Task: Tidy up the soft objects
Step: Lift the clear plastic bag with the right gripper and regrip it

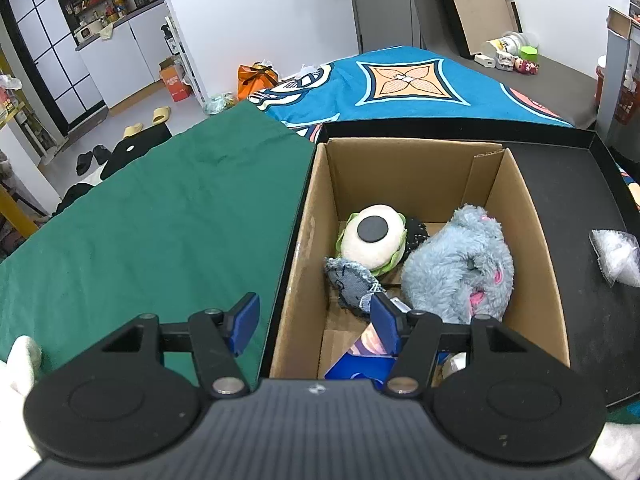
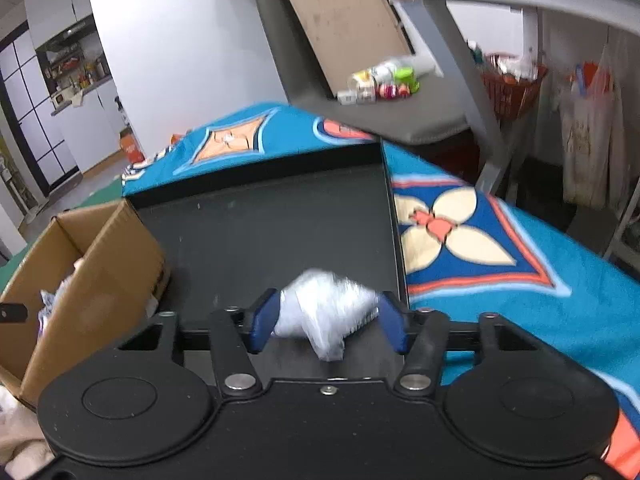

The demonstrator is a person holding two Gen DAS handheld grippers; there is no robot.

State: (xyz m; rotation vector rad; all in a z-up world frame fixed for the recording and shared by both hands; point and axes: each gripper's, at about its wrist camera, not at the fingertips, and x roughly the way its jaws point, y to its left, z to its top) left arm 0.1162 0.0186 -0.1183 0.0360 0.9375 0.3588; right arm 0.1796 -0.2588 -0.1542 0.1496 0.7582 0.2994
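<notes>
Left wrist view: your left gripper (image 1: 314, 322) hangs with jaws spread and nothing between the blue pads, straddling the near-left wall of the open brown cardboard box (image 1: 300, 248). Inside that box: a round cream plush with a black disc on top and a green frill (image 1: 374, 236), a fluffy grey-blue plush animal with pink patches (image 1: 460, 268) against the right wall, a small frayed denim-blue soft piece (image 1: 352, 282) between them toward the near side, and a dark speckled item (image 1: 416, 232) just behind the cream plush. At the box's near end lies something blue with printed artwork (image 1: 360, 360); any writing on it is too hidden to read. The box sits in the left part of a shallow black tray (image 1: 560, 184). Left of the box, a dark green cloth (image 1: 160, 220) covers the surface; beyond the box, a teal blanket with an orange diamond pattern (image 1: 408, 80).

Right wrist view: your right gripper (image 2: 328, 320) has jaws parted around a crumpled clear plastic bag (image 2: 326, 312), which lies on the tray floor, right of the box. The frame is motion-blurred, so whether the pads touch the bag cannot be told.

Readable writing: none. The orange carton on the floor (image 1: 176, 82), far left of the box, carries print too small to make out.
</notes>
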